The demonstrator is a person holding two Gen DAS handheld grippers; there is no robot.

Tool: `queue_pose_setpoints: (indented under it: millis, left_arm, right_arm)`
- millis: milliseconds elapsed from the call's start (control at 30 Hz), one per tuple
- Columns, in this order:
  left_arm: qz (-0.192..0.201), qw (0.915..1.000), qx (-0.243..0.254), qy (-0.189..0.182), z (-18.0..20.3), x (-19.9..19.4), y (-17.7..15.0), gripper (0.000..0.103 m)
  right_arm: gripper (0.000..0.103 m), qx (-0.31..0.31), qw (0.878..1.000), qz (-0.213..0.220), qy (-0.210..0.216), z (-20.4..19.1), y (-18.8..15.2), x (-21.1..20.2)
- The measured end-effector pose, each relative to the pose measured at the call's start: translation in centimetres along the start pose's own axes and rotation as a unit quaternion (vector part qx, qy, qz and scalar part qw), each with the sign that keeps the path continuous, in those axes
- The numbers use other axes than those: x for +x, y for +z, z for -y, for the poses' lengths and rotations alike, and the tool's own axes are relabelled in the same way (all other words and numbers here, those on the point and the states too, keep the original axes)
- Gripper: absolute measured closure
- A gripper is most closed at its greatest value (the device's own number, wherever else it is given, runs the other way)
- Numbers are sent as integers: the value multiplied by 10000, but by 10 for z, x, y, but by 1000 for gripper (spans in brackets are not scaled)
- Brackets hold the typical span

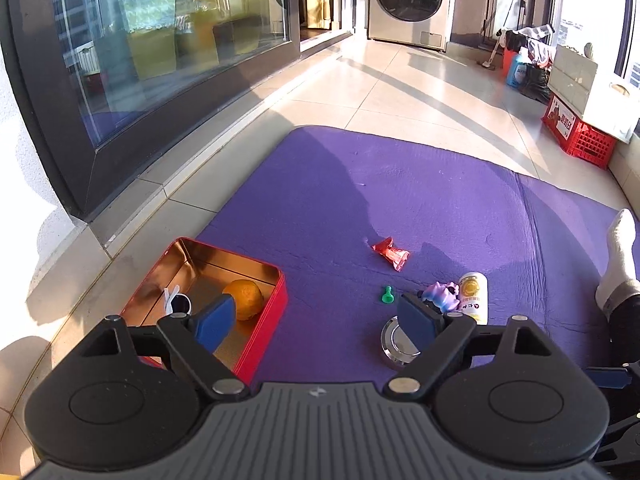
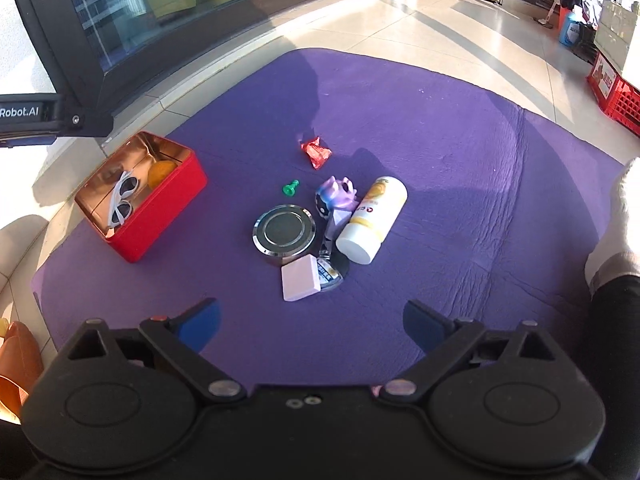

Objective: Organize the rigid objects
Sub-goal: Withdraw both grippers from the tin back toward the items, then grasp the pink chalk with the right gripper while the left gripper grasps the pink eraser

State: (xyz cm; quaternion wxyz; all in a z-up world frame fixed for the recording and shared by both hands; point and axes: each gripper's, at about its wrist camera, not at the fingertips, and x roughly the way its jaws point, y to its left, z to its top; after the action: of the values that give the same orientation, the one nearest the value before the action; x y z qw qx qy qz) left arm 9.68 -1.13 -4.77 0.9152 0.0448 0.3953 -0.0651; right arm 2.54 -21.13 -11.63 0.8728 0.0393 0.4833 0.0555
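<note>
A red tin box (image 2: 160,216) (image 1: 264,336) stands on the left of the purple mat (image 2: 460,152) and holds an orange (image 1: 245,298) (image 2: 161,172) and white sunglasses (image 2: 124,200) (image 1: 178,302). At mid-mat lie a round metal lid (image 2: 285,232) (image 1: 394,346), a pink block (image 2: 301,278), a purple figurine (image 2: 338,196) (image 1: 440,294), a white bottle on its side (image 2: 374,220) (image 1: 474,296), a green peg (image 2: 291,189) (image 1: 387,295) and a red wrapper (image 2: 316,152) (image 1: 392,254). My left gripper (image 1: 316,320) is open between box and lid. My right gripper (image 2: 312,326) is open, nearer than the pile, holding nothing.
The mat lies on a tiled floor beside a dark-framed glass door (image 1: 160,40). A washing machine (image 1: 410,0) stands at the back. A red crate (image 1: 576,136) and bags sit far right. A person's white-socked foot (image 1: 618,256) (image 2: 616,232) rests on the mat's right edge.
</note>
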Motion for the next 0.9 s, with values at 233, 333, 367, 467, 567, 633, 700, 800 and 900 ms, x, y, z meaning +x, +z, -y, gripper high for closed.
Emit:
queue_pose_setpoints:
  millis: [233,333,367,467,567,633,700,800,900]
  left_arm:
    - [-613,9980,-112,-141,44,47,-22,15]
    - [-808,9962,-202,-263,60,67,-31,15]
    - [-900,9952,-229,-300,67,75,-36,15]
    - [-1136,9924,-273,-376,78,94,-48,15]
    - [-1339,9897,-305,-395,85,113,-59,15]
    - [-1435,9882,-324,-436,88,123,-63,15]
    - [-1546,9864,-341,-449,92,135,-66,15]
    - [-1731,9823,-507,-504,93,153,-70,15]
    - [-1884,9777,-742,-551,91,170,-73,15]
  right_arm:
    - [7,518,9977,-364,-229,29,-36,27]
    - [10,667,9957,-593,-254,39,-48,41]
    - [11,718,9948,-671,-266,42,-50,46]
    - [14,979,9912,-877,-152,50,-56,58]
    - [20,1204,9870,-1062,-12,54,-58,71]
    - [23,1338,9836,-1208,60,56,-60,79]
    - [26,1403,9817,-1286,97,56,-60,87]
    - [28,1418,9805,-1346,174,54,-58,96]
    - [35,1379,9799,-1430,194,51,-57,104]
